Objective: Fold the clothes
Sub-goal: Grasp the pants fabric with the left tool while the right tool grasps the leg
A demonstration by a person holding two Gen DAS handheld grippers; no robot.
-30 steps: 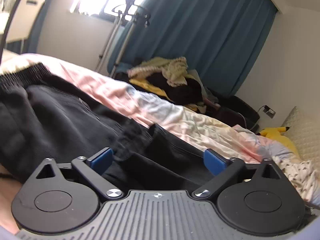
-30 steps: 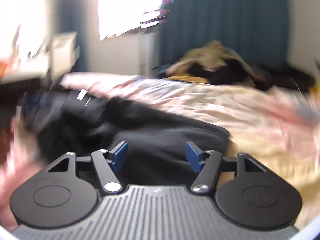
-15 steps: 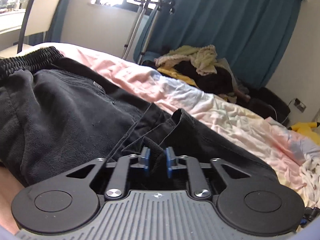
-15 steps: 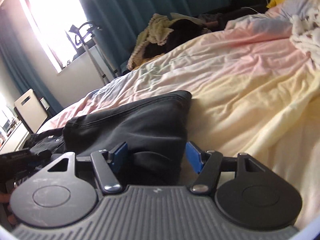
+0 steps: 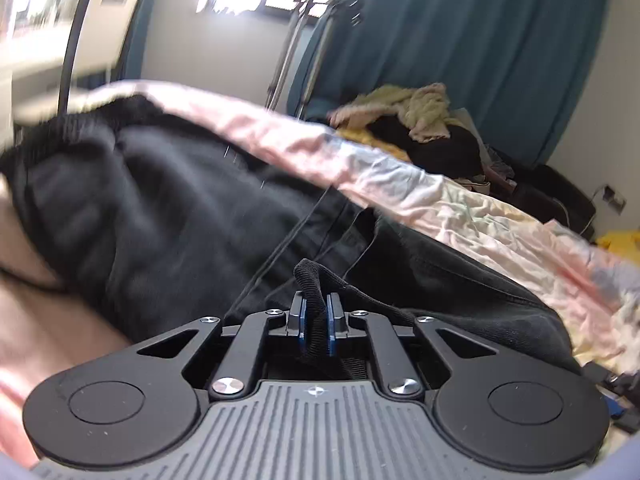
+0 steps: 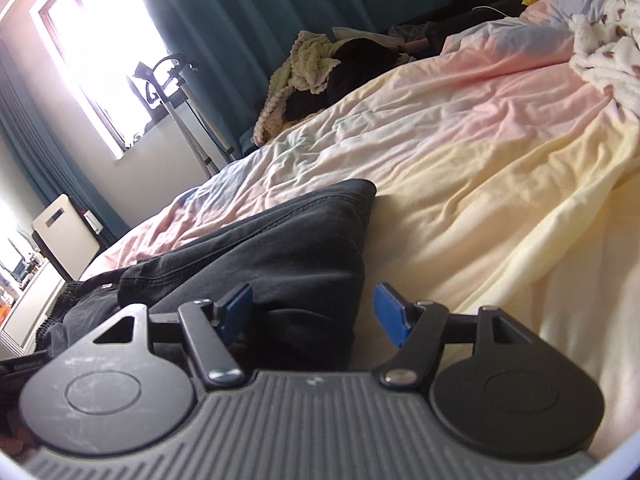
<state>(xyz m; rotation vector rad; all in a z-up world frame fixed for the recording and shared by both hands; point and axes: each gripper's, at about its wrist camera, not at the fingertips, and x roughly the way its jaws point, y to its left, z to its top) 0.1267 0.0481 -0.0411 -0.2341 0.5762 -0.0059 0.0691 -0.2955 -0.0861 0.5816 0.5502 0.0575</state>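
Observation:
Black trousers (image 5: 160,208) lie spread across a pastel pink and yellow duvet (image 5: 460,208). My left gripper (image 5: 315,312) is shut on a ribbed black fold of the trousers (image 5: 309,280), which stands up between the blue pads. In the right wrist view the end of a trouser leg (image 6: 288,240) lies on the duvet (image 6: 480,160). My right gripper (image 6: 313,310) is open around the corner of that leg. The cloth sits near the left pad (image 6: 236,308) and there is a gap to the right pad.
A pile of clothes (image 5: 420,120) lies beyond the bed's far edge, in front of teal curtains. A metal stand (image 5: 304,40) and a white chair (image 5: 108,20) are by the window. A white patterned blanket (image 6: 608,60) lies at the right of the bed.
The left jaws went from wide open to shut on a fold of the trousers, which now rises between the pads. The right gripper rolled, sank to the leg end, then held still.

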